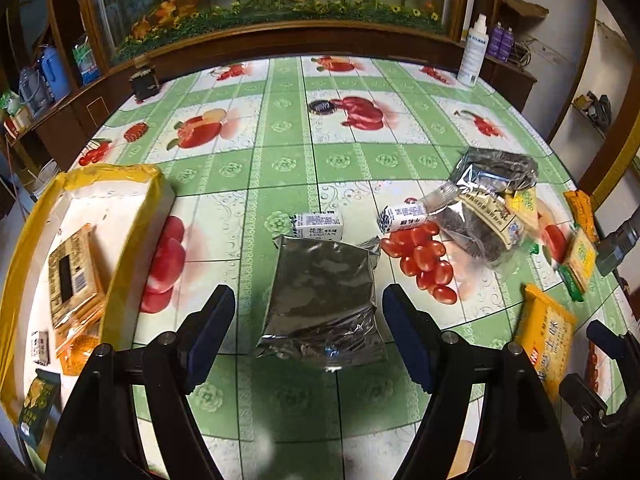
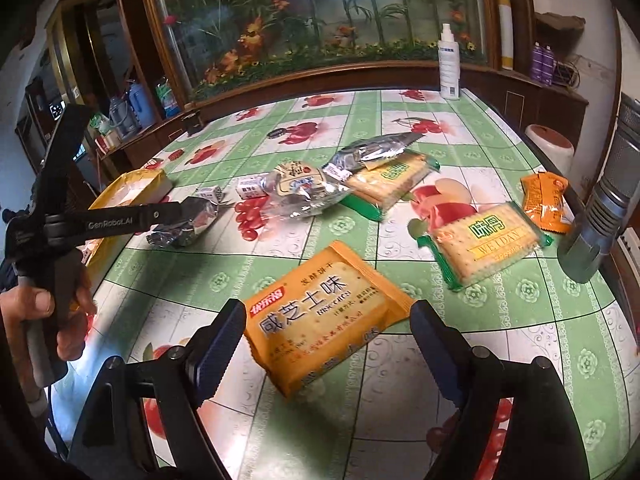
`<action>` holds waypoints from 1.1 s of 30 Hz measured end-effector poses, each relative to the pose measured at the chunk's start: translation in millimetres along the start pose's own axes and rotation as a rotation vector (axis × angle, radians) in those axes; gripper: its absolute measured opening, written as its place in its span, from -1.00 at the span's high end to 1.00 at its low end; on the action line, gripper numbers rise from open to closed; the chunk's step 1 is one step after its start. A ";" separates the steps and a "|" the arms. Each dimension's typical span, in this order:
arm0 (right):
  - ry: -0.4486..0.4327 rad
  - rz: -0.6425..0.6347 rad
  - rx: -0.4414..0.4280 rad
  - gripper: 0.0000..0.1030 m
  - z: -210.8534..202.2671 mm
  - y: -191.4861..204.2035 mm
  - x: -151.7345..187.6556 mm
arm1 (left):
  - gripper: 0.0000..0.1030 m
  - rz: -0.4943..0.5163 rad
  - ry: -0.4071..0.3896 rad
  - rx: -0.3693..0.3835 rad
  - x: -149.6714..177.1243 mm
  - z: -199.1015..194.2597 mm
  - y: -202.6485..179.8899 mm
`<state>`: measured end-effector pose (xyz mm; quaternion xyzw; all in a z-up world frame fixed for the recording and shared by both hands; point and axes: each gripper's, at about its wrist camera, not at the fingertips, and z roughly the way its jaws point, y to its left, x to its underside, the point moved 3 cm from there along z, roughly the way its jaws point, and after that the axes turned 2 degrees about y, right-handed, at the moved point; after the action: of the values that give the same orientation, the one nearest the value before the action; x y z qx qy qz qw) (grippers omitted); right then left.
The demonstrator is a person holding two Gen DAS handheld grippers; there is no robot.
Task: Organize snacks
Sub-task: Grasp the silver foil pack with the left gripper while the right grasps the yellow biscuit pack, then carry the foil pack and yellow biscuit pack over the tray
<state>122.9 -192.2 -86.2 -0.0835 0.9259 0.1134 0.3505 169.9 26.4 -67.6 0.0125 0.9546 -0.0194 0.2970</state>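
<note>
Lined up on two packs, both grippers wide and holding nothing.
Best closed left gripper (image 1: 308, 320) gently across silver pack (image 1: 320, 300), right gripper (image 2: 328, 336) on orange pack (image 2: 324, 312); box (image 1: 132, 216) probably next.

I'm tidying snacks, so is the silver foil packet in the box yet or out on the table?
Out. The silver foil packet lies on the tablecloth between the open left gripper, beside the yellow-edged box.

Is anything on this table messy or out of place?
Nothing is spilled or torn. The snacks just lie scattered at odd angles: a silver packet, an orange cracker pack, and others piled together outside the yellow box.
</note>
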 end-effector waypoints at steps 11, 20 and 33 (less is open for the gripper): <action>0.072 -0.135 -0.051 -0.70 17.5 2.9 -9.4 | -0.68 0.017 0.028 0.033 7.8 33.6 -5.2; 0.133 0.080 -0.093 -0.70 -1.6 10.6 9.5 | -0.22 -0.013 0.015 0.040 14.6 24.1 10.0; 0.136 -0.014 0.232 -0.75 65.5 45.3 -15.5 | -0.19 -0.121 0.015 0.068 55.0 -5.3 48.5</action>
<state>165.1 -130.0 -116.7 -0.0565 0.9538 -0.0029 0.2952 123.3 75.8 -95.9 -0.0351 0.9545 -0.0695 0.2878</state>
